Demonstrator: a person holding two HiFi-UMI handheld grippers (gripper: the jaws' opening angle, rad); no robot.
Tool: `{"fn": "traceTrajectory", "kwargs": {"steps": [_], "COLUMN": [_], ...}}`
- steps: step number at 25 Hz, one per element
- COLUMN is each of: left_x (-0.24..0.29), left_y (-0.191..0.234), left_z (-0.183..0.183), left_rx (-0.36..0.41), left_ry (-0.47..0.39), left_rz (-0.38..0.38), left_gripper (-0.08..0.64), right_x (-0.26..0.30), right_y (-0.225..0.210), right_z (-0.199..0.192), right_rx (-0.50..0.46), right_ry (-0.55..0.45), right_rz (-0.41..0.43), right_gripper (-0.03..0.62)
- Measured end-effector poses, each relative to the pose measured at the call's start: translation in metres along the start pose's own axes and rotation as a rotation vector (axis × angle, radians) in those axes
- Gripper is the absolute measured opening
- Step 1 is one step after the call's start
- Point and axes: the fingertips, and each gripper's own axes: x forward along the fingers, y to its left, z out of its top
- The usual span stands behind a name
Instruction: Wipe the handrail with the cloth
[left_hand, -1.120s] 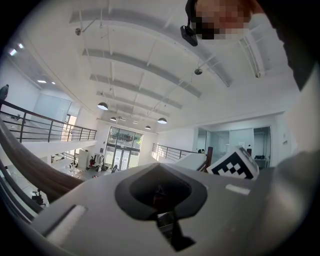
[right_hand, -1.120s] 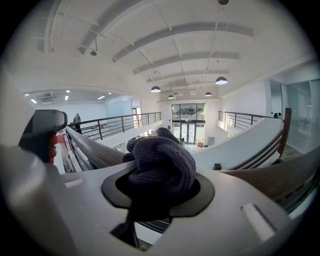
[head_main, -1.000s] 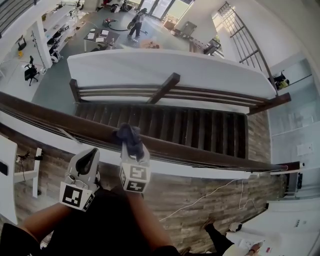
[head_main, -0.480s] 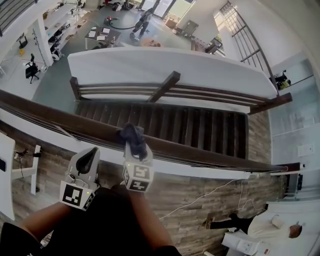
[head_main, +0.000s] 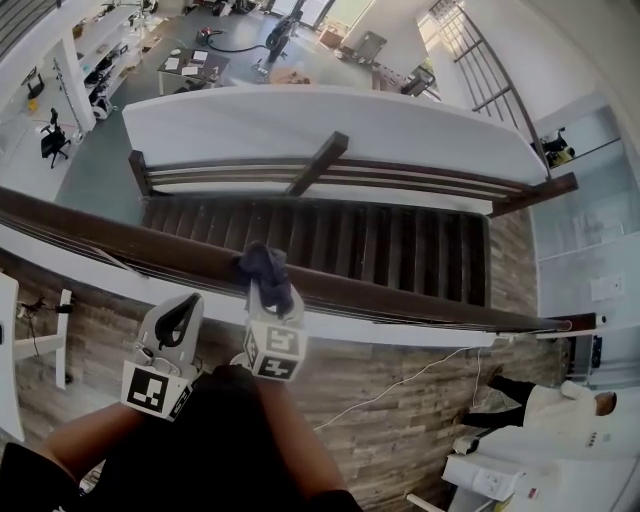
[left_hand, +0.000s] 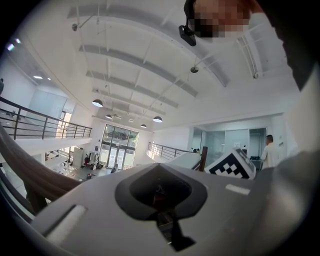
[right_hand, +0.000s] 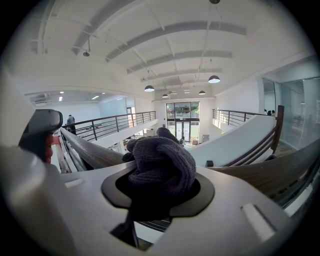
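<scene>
Right gripper (head_main: 268, 288) jaws are clamping the dark cloth (head_main: 262, 264) against the handrail (head_main: 400, 300) to wipe; left gripper (head_main: 180, 313) is idling, jaws together.

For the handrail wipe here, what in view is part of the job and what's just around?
Job: cloth, clamped in the right gripper; handrail.
Just around: left gripper, holding nothing; staircase; white cable; person in white.
</scene>
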Motion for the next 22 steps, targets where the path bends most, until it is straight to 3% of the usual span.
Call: {"fn": "traceTrajectory", "kwargs": {"steps": [22], "left_x": [0.019], "left_y": [-0.052], "left_z": [-0.009], "left_rx": [0.027], "left_ry": [0.037], "left_rz": [-0.028], "left_gripper": [0.0], "right_x": [-0.027], "right_y": [-0.068], "right_z": [-0.004], "right_rx": [0.046], "right_ry": [-0.026], "right_rz": [-0.038], "right_gripper": [0.15]}}
